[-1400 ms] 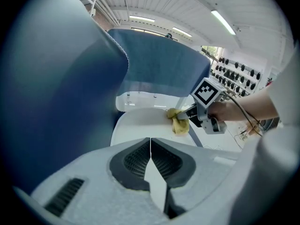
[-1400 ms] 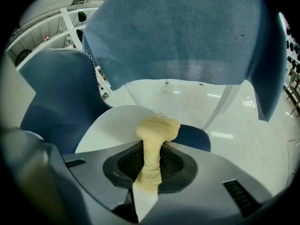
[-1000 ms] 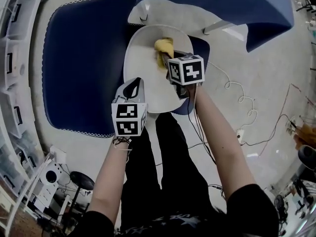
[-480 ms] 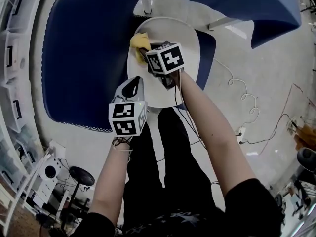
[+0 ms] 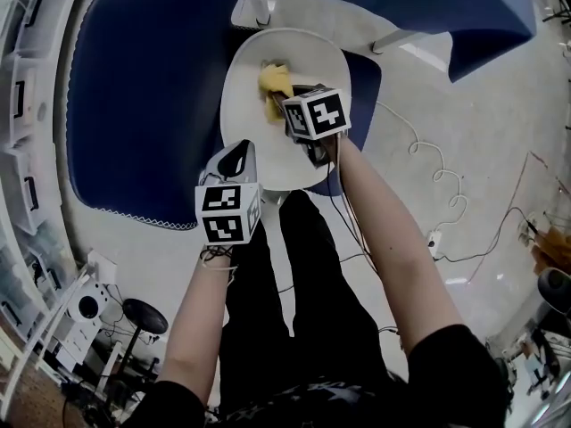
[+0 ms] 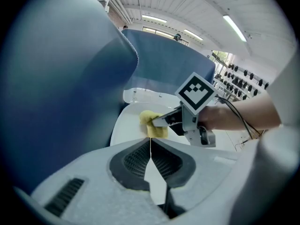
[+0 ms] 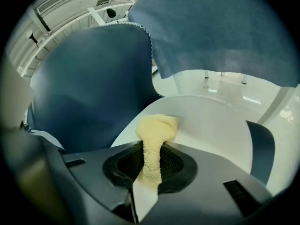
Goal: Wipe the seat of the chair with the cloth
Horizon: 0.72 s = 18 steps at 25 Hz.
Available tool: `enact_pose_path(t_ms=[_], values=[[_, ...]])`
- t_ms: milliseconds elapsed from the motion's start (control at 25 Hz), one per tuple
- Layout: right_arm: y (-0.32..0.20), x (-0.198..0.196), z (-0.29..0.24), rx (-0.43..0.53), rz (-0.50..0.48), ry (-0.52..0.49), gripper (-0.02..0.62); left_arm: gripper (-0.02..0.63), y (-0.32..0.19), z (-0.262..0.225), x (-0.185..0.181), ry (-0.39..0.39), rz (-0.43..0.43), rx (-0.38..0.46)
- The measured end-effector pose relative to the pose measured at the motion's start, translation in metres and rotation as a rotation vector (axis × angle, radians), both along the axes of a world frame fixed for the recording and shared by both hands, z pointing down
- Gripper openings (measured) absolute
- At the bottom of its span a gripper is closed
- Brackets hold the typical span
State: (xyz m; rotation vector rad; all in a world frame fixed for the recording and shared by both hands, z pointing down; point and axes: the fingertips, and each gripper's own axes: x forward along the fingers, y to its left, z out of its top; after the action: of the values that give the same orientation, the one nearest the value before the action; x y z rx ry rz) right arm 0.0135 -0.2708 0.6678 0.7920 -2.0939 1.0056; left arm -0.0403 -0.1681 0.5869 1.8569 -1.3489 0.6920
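Note:
The white round chair seat point(image 5: 254, 141) lies below me in the head view. A yellow cloth point(image 5: 274, 85) rests bunched on its far half, and my right gripper point(image 5: 284, 105) is shut on it. In the right gripper view the cloth point(image 7: 154, 144) runs from between the jaws down onto the seat point(image 7: 211, 125). My left gripper point(image 5: 239, 154) hovers over the seat's near left edge, shut with nothing held. From the left gripper view I see the cloth point(image 6: 152, 123) and the right gripper point(image 6: 161, 121) ahead on the seat point(image 6: 129, 130).
A dark blue mat point(image 5: 143, 105) covers the floor left of the chair, and a blue drape point(image 5: 428, 3) hangs at the far side. White shelving point(image 5: 22, 123) lines the left. Cables point(image 5: 437, 185) trail over the floor at the right. My legs point(image 5: 285, 283) stand at the seat's near edge.
The right gripper has dragged the cloth across the seat: left half a second ago, now back toward the right. The left gripper has barely moved.

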Motion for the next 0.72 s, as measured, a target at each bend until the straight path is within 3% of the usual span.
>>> enact_pose_path(t_ms=[480, 720], values=[[0.013, 0.129, 0.001, 0.003, 0.128, 0.084, 0.071, 0.021, 0.016, 0.002, 0.033, -0.029, 0.016, -0.010], [0.029, 0.169, 0.005, -0.007, 0.199, 0.120, 0.071, 0.020, 0.030, 0.001, 0.038, -0.022, 0.049, -0.006]])
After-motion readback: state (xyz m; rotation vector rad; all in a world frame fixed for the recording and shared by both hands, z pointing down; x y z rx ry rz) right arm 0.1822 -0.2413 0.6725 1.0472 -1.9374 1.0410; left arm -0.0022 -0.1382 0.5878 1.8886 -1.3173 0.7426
